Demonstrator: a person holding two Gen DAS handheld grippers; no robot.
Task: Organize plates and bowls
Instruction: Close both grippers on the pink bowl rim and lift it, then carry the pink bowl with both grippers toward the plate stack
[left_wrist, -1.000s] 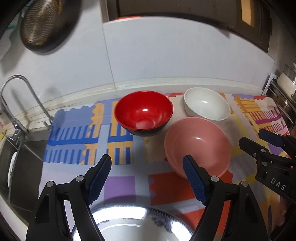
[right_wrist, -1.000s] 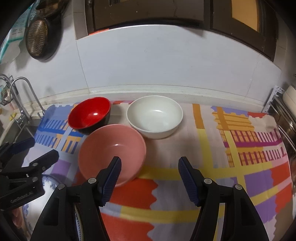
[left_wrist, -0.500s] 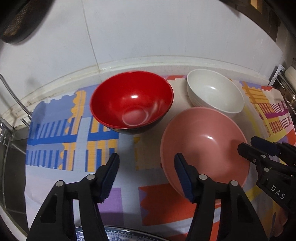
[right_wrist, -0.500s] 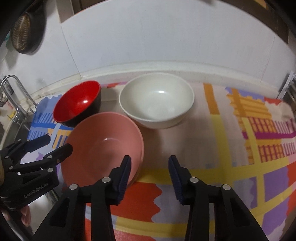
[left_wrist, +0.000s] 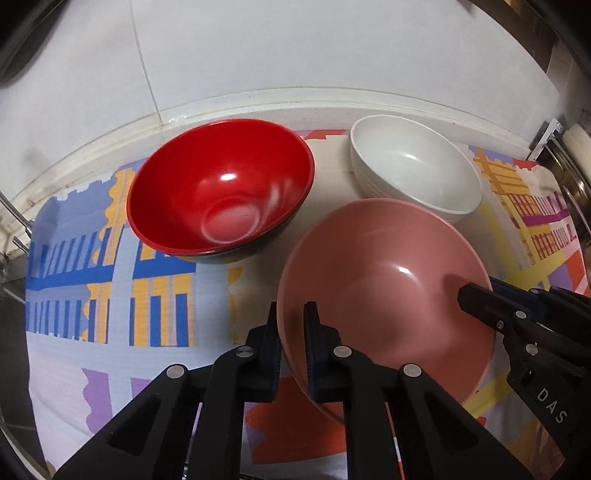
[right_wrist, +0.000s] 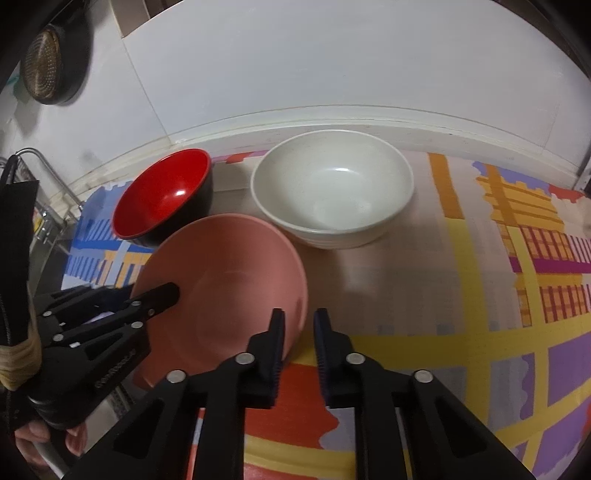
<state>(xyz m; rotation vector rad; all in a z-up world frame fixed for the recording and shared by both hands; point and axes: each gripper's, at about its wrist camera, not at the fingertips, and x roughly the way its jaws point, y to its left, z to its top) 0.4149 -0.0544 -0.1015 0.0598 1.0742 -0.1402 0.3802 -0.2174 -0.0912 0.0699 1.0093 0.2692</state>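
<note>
A: Both grippers are clamped on the pink bowl (left_wrist: 384, 291), the left gripper (left_wrist: 291, 325) on its near-left rim, the right gripper (right_wrist: 298, 328) on the opposite edge.

B: And the bowl's neighbours?

A: The red bowl (left_wrist: 221, 192) is just beyond it to the left, the white bowl (left_wrist: 413, 166) just behind.

B: Risk?

A: Thin rim bites; an uneven lift could tip it or let it slip against the red bowl.

B: Any writing?

A: "DAS" on the right gripper's body; the other label is too blurred.
</note>
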